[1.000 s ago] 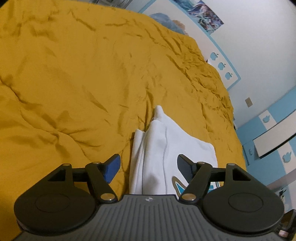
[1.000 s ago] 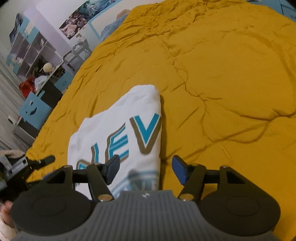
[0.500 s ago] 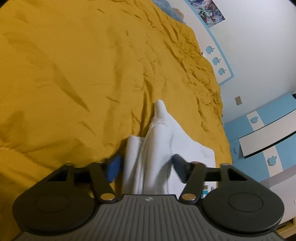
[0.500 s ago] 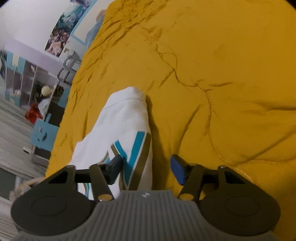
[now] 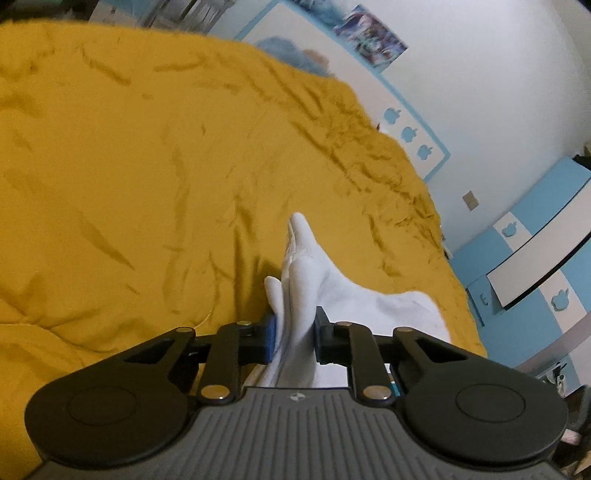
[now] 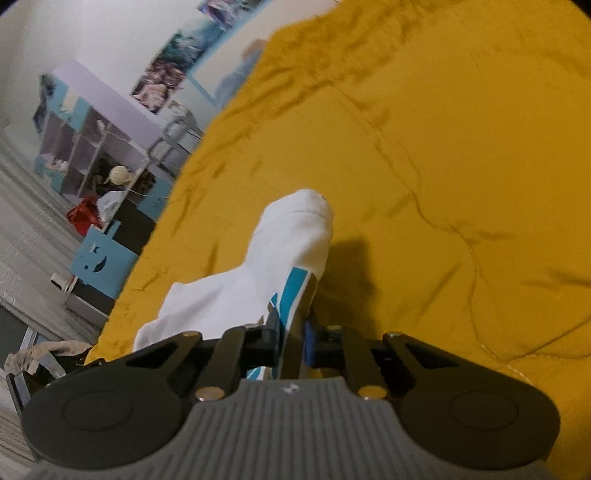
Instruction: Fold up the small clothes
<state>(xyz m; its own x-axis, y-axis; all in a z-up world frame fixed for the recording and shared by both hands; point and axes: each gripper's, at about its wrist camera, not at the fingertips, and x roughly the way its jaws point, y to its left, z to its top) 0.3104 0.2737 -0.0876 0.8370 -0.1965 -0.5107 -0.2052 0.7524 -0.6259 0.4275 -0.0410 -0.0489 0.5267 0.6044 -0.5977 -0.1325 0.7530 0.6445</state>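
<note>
A small white garment [image 5: 314,280] with teal and brown lettering [image 6: 291,291] lies bunched on the mustard-yellow bed cover [image 5: 129,166]. In the left wrist view my left gripper [image 5: 293,334] is closing, its pads pinching a thick fold of the white cloth, which rises in a ridge ahead of the jaws. In the right wrist view my right gripper [image 6: 291,338] is closing too, its pads pressed on the printed edge of the same garment [image 6: 280,236]. The cloth stretches away from both grippers and hangs lifted off the cover.
The yellow bed cover [image 6: 443,166] spreads wide around the garment. A blue and white wall with a poster [image 5: 373,29] borders the bed's far side. Shelves [image 6: 85,140], a blue box [image 6: 99,262] and floor clutter stand beyond the bed's left edge in the right wrist view.
Both grippers went from wide open over the flat garment to pinched on its edges. The cloth is now gathered into a ridge and lifted off the cover.
</note>
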